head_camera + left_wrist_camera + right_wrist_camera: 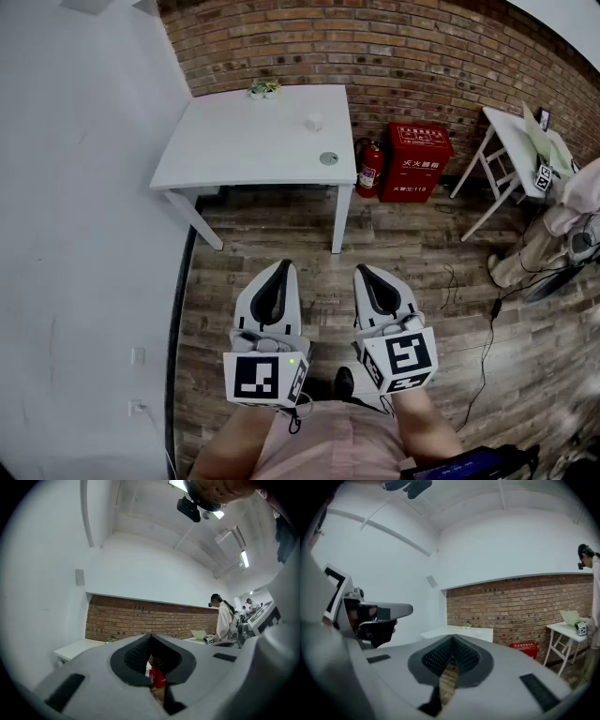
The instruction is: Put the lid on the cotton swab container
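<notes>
Head view: left tool and right tool both fully closed, empty, well apart from the surface. The container stands on it; the lid, probably, lies near the edge. I could nudge it off if I grab carelessly.

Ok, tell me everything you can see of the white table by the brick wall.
The white table has a plain, smooth rectangular top on white legs. It stands on the plank floor, far edge against the brick wall. On it are a small potted plant at the back, a small white container toward the right, and a round grey lid near the front right corner.
</notes>
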A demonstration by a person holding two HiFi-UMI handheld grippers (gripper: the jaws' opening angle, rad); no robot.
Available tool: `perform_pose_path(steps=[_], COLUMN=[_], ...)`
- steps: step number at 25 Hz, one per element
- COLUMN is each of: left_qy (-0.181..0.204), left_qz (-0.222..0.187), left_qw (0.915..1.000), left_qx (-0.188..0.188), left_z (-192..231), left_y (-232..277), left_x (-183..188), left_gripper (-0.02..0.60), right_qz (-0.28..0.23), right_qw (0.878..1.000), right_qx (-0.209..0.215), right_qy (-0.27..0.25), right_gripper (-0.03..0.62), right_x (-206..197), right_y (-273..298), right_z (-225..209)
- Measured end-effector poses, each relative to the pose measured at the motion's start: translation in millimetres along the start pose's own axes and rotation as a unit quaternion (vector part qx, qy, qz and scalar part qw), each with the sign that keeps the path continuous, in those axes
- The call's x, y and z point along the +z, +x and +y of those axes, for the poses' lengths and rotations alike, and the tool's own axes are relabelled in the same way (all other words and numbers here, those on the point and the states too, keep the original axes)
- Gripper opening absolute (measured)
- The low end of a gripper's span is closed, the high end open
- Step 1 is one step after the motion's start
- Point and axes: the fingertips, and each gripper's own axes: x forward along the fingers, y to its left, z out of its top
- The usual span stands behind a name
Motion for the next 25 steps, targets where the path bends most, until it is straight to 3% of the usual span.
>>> perform_pose_path(steps=[6,10,11,12,13,25], left_qy=[0.002,0.012,0.011,0.009,0.006,0.005], left_qz=[0.002,0.008,0.007,0.005,0.002,0.003], left_qw=[1.0,0.9995,0.9994,0.9993,0.9993,0.9979], left_qx=[0.001,0.027,0.032,0.036,0.038,0.065], left_z=[-5,-4,-4,-4,-6,-22], left_y=[1,1,1,1,1,10], left_x=[-1,-3,-3,-3,-3,-9], left_gripper=[0.006,0.008,0.034,0.106,0.145,0.141], right_qz=[0.0,-0.012,-0.01,-0.005,0.0,0.002], right_qw=[1.0,1.0,1.0,1.0,1.0,1.0], right_qx=[0.002,-0.01,-0.009,-0.005,-0.003,0.009], right_qy=[0.001,0.005,0.006,0.008,0.01,-0.001], right_gripper=[0.003,0.006,0.023,0.144,0.172,0.166], right_x=[-1,1,0,-2,-4,-5], right_y=[-2,-5,-5,-4,-3,4], right_z=[-4,-14,-16,-17,-19,-49])
